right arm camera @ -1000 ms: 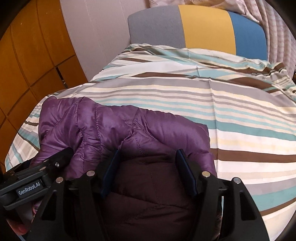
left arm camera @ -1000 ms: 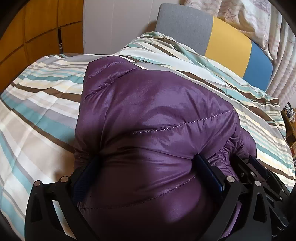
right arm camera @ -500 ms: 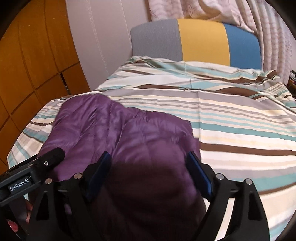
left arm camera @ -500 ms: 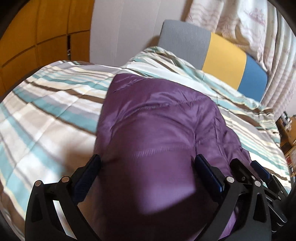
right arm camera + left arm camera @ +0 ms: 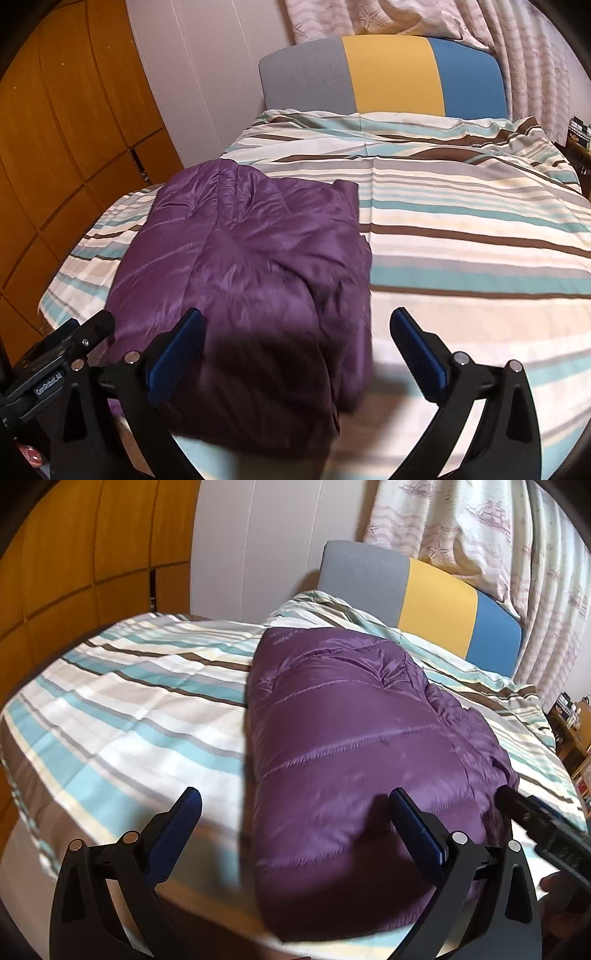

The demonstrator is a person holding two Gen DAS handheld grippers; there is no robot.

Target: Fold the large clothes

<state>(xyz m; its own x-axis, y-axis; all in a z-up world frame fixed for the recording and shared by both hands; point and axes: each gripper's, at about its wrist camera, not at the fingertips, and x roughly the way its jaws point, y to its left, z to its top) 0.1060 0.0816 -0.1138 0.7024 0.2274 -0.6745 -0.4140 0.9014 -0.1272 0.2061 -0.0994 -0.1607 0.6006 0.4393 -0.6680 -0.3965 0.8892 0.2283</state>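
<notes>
A purple quilted down jacket (image 5: 354, 760) lies folded into a long bundle on the striped bed; it also shows in the right wrist view (image 5: 251, 280). My left gripper (image 5: 295, 834) is open and empty, raised above the jacket's near end, off its left edge. My right gripper (image 5: 299, 354) is open and empty, raised above the jacket's near right corner. The right gripper's body (image 5: 546, 830) shows at the right edge of the left wrist view, and the left gripper's body (image 5: 55, 365) at the lower left of the right wrist view.
The bed has a striped teal, brown and cream cover (image 5: 461, 229) and a grey, yellow and blue headboard (image 5: 388, 77). Wooden wardrobe panels (image 5: 74, 561) stand at the left. Patterned curtains (image 5: 480, 531) hang behind. Shelves with small items (image 5: 569, 720) stand at the right.
Both grippers have pulled back and up off the jacket, jaws wide open throughout. The jacket stays folded on the bed and now lies flatter.
</notes>
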